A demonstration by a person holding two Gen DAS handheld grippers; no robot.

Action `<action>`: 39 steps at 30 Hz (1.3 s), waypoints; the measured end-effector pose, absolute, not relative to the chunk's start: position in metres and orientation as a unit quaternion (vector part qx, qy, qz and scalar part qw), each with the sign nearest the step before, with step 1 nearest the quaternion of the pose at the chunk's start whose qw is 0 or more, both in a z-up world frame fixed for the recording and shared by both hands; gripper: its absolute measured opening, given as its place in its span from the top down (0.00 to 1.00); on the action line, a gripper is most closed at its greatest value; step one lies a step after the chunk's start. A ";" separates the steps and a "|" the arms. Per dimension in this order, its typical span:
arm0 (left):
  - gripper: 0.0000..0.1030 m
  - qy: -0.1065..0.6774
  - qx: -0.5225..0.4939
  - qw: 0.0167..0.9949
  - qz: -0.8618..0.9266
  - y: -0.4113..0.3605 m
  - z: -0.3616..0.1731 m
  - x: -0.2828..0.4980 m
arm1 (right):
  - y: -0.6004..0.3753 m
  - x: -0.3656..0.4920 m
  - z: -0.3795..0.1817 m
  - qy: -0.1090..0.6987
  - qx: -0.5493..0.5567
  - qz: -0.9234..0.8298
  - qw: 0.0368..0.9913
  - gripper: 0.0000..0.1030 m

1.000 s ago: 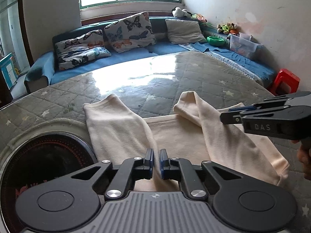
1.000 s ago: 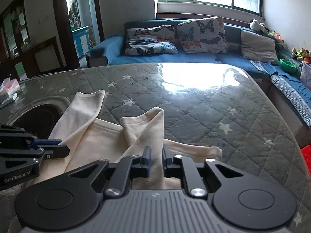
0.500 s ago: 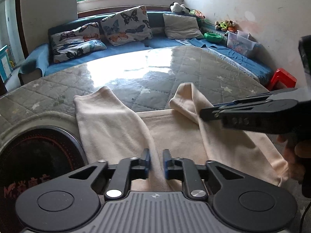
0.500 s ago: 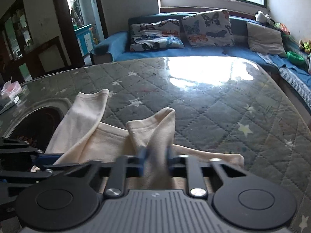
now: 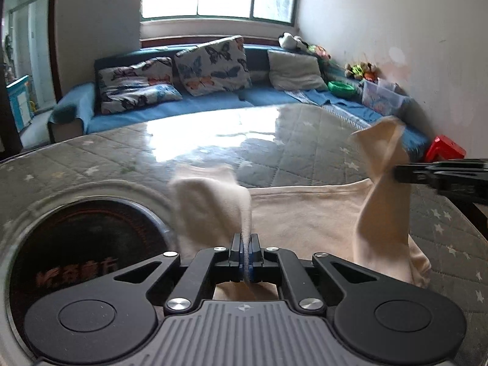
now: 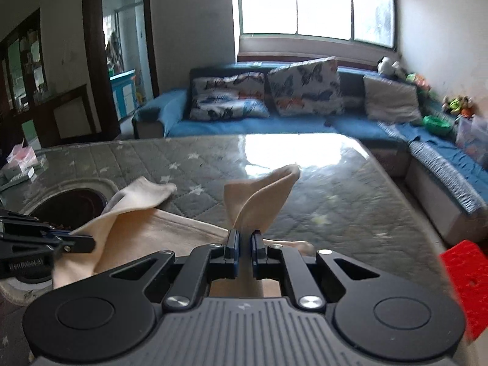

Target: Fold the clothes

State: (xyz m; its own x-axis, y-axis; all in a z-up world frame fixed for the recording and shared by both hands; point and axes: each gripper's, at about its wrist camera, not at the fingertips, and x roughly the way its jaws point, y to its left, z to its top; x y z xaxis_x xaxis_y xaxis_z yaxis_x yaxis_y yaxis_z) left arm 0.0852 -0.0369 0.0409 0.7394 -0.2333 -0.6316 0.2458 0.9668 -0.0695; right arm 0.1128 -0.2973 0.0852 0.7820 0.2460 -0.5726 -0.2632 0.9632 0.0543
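both claws pinched on the sleeves, mid-lift for the fold

left gripper (image 5: 246, 251) is clamped on the left sleeve (image 5: 213, 204), right gripper (image 6: 244, 251) clamped on the right sleeve (image 6: 259, 201), cuffs flopping up toward the sofa (image 6: 274, 125). imo keep both lifts even and carry the sleeves inward so the body doesn't drag. cream top (image 5: 305, 213) lies flat at the near edge of the quilted table (image 5: 305, 140), beside the round inset (image 5: 82, 244), long axis running near edge to far edge, sleeves pointing at the far edge
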 end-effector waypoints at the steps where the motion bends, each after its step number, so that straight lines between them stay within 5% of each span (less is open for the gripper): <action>1: 0.97 0.334 0.006 0.934 -0.125 -0.033 0.044 0.080 | -0.301 0.108 0.088 0.297 -0.013 0.132 0.946 0.93; 16: 0.97 0.291 -0.034 0.954 -0.067 0.039 0.068 -0.019 | -0.365 0.028 0.105 0.258 0.019 0.070 0.963 0.94; 28: 0.97 0.347 -0.050 0.934 -0.064 0.069 0.039 -0.065 | -0.396 -0.003 0.090 0.283 0.026 0.031 0.958 0.96; 39: 0.93 0.351 -0.036 0.933 -0.069 0.065 0.036 -0.067 | -0.360 0.003 0.059 0.334 -0.020 0.095 0.938 0.78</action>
